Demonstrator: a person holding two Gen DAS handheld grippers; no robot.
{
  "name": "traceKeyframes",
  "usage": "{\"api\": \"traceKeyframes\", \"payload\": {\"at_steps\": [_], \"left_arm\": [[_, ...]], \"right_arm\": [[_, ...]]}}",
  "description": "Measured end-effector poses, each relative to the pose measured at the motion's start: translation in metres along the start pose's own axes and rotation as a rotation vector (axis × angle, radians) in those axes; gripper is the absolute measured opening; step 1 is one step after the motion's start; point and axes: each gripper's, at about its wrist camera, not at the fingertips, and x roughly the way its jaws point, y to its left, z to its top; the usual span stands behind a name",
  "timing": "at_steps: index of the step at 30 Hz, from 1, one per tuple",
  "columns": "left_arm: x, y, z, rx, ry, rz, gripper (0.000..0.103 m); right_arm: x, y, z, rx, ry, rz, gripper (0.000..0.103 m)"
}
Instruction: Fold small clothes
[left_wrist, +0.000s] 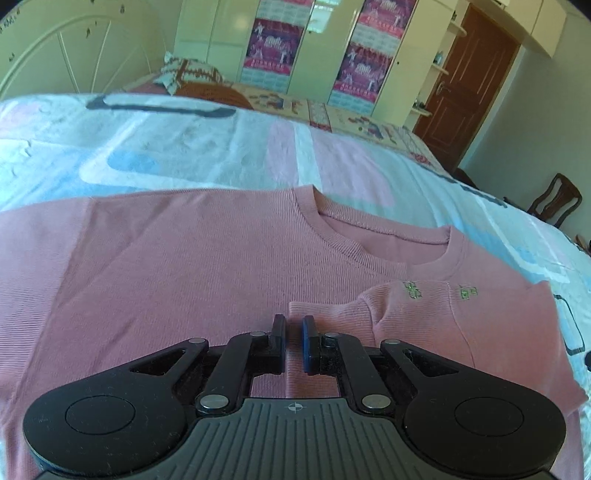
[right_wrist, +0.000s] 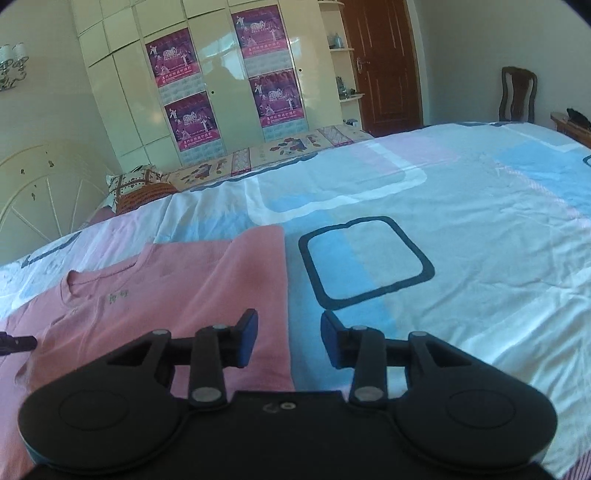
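Pink shirt (left_wrist: 207, 266) lies flat on the bed's patterned bedspread (right_wrist: 461, 206), collar toward the far side. One sleeve is folded in across the chest, its cuff just ahead of the left tool.

Left gripper (left_wrist: 294, 328): jaws drawn nearly together, only a narrow slit between the pads. Pink cloth shows through the slit, but whether any is pinched I cannot tell; it looks more like hovering over the body of the shirt.

Right gripper (right_wrist: 289, 334): jaws spread wide, holding nothing, straddling the shirt's right edge, one finger over pink cloth, the other over bedspread.

Risks, as I judge them:
- A grab at the right edge may take bedspread along with shirt, since both lie flush under the open jaws; the sheet would then lift with the fold.
- The folded-in sleeve is loose. Dragging the body sideways could slide it out of place.
- Pinching only the top layer would let the back layer lag and wrinkle.

Materials: shirt is a fine ribbed knit, soft and limp, ribbed band at the round neck, small green embroidered motifs (left_wrist: 439, 290) below the collar. Bedspread is smooth woven cotton with pale blue, pink and white blocks and a dark rounded-square outline (right_wrist: 365, 262), lightly creased. Gripper pads are blue, linkages matte black plastic.
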Motion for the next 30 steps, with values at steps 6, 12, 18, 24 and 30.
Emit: {"api": "traceKeyframes", "payload": {"at_steps": [6,12,18,24,30], "left_arm": [[0.001,-0.01,-0.002,0.005,-0.03,-0.029,0.067],[0.004,-0.016,-0.005,0.113,-0.029,-0.003,0.06],[0.001,-0.019,0.002,0.124,-0.066,-0.088,0.006],[-0.016,0.004,-0.012,0.03,-0.168,-0.017,0.006],[-0.002,-0.002,-0.015,0.074,-0.126,0.005,0.006]], "right_arm": [[0.042,-0.008,0.012,0.08,0.061,0.038,0.036],[0.043,-0.006,0.012,0.062,0.063,0.07,0.036],[0.058,-0.001,0.01,0.033,0.103,0.06,0.019],[0.058,0.002,0.006,-0.012,0.096,0.056,0.014],[0.053,0.007,0.023,-0.06,0.029,0.048,0.019]]}}
